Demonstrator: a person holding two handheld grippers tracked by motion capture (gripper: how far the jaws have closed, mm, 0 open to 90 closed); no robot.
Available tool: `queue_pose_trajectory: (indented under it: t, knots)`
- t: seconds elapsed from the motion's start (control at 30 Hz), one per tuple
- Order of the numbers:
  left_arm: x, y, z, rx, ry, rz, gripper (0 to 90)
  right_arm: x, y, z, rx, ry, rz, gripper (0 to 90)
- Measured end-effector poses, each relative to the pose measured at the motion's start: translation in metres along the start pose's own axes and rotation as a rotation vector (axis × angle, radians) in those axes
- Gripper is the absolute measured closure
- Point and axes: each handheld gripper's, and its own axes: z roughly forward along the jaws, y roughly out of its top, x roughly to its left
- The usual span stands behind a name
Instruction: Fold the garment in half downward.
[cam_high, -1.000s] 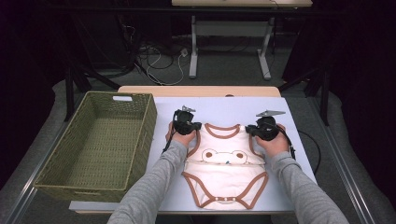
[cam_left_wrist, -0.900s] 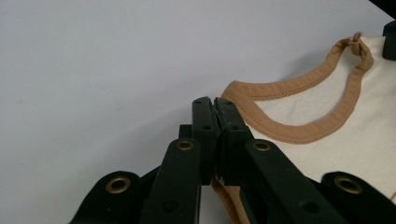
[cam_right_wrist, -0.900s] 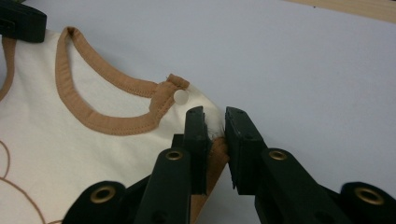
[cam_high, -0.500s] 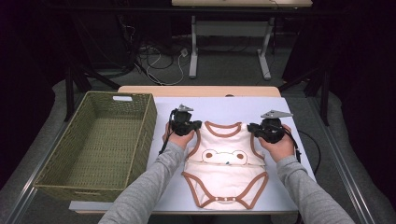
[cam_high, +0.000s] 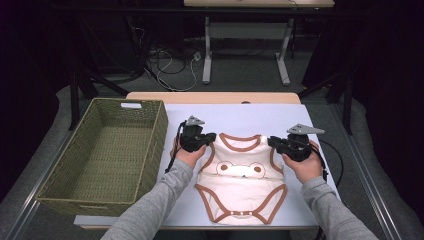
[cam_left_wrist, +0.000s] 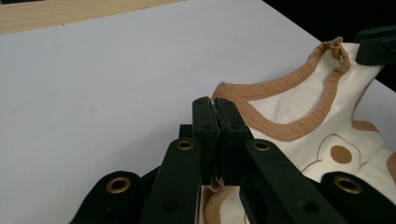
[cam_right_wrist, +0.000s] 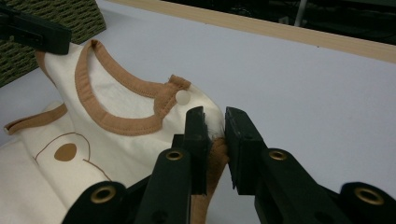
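Gripping one shoulder each, the left gripper (cam_high: 210, 138) and the right gripper (cam_high: 274, 142) are clamping the cream bodysuit (cam_high: 241, 182) so it is spreading flat and square. It is lying near the table's (cam_high: 240, 116) front edge, beside the wicker basket (cam_high: 107, 155) sitting at the left edge, probably its destination.

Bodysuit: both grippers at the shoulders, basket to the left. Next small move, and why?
Probably lift both shoulders together. The left gripper and right gripper are each shut on a shoulder of the bodysuit, whose lower half lies flat on the table; the basket stands open.
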Motion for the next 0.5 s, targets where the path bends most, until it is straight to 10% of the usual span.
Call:
queue_pose_trajectory:
  t: [0.5]
  knots:
    - [-0.016,-0.018,-0.015,-0.006,-0.047,0.038,87.7,0.013,-0.021,-0.018,-0.022,0.035,0.001,79.4]
